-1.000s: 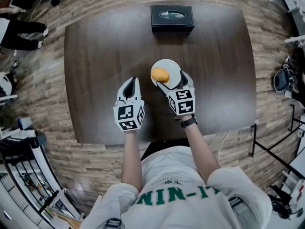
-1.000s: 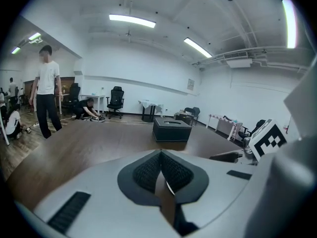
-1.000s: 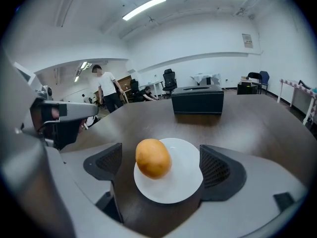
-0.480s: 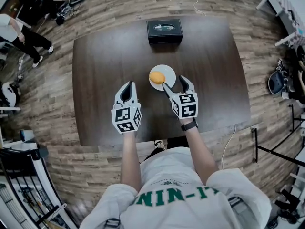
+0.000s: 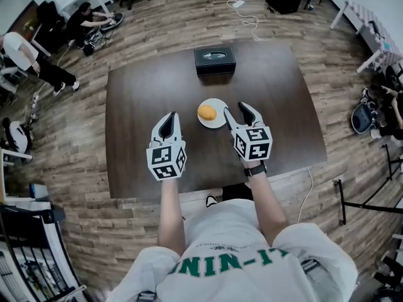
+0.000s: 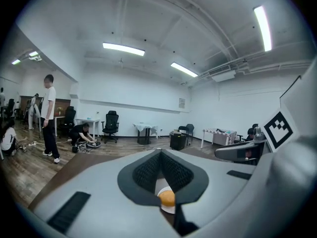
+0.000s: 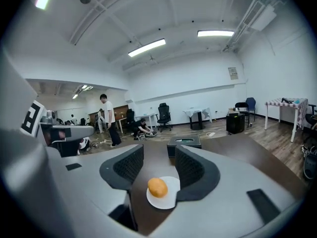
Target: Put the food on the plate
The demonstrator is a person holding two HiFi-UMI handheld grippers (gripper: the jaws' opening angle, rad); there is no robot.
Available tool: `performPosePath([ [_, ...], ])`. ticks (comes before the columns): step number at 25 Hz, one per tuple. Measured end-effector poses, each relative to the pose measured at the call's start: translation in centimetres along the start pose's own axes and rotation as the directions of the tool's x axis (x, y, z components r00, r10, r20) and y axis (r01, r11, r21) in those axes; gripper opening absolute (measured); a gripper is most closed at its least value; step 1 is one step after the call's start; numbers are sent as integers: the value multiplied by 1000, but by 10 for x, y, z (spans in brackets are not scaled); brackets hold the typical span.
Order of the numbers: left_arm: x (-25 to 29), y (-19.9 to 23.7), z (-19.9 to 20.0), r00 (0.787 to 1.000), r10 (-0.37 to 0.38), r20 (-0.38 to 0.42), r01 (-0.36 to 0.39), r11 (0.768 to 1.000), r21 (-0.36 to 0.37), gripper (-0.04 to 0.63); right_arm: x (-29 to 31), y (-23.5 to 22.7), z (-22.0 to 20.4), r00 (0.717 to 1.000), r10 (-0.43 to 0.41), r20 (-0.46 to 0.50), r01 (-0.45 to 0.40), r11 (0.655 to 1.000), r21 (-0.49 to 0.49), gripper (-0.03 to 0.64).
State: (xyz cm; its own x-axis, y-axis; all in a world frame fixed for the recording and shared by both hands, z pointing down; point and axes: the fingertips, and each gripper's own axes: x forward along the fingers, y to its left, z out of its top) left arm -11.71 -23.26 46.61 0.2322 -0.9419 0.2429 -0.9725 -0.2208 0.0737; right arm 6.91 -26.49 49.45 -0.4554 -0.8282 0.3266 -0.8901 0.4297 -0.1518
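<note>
The food (image 5: 206,112) lies on the plate (image 5: 220,121) in the middle of the bench (image 5: 283,87). My right gripper (image 5: 237,110) hangs just beside the plate's right rim, jaws apart and closing on nothing. My left gripper (image 5: 169,117) is near the plate's left, jaws together, empty.

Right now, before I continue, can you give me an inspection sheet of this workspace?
Surface: dark wooden table.
Job's things: orange food lies on the white plate.
Clutter: black box at the table's far edge.
Grippers: left gripper shut, empty; right gripper closing, nothing between its jaws, just right of the plate.
Cables: white cable on the floor beyond the table.
Surroundings: wooden floor; people at far left.
</note>
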Motion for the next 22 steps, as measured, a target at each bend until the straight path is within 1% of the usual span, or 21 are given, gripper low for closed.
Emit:
performPosePath([
  [4, -13, -9, 25, 998, -13, 53, 13, 1000, 13, 11, -24, 6, 31, 997, 2, 72, 0, 1000, -26, 192],
  [10, -29, -21, 55, 996, -22, 92, 18, 999, 36, 11, -55, 16, 64, 989, 8, 150, -5, 1000, -21, 146],
  [13, -38, -23, 68, 993, -25, 118, 20, 999, 41, 11, -68, 22, 77, 985, 8, 175, -1, 999, -36, 124],
  [16, -42, -26, 77, 990, -31, 138, 24, 998, 54, 11, -76, 24, 85, 982, -8, 191, 20, 998, -63, 93],
  [20, -44, -28, 83, 988, -36, 150, 26, 997, 73, 11, -80, 25, 93, 978, -25, 209, 48, 993, -107, 61],
  [22, -46, -28, 86, 987, -37, 155, 25, 997, 75, 11, -82, 28, 96, 976, -25, 216, 51, 992, -113, 38],
])
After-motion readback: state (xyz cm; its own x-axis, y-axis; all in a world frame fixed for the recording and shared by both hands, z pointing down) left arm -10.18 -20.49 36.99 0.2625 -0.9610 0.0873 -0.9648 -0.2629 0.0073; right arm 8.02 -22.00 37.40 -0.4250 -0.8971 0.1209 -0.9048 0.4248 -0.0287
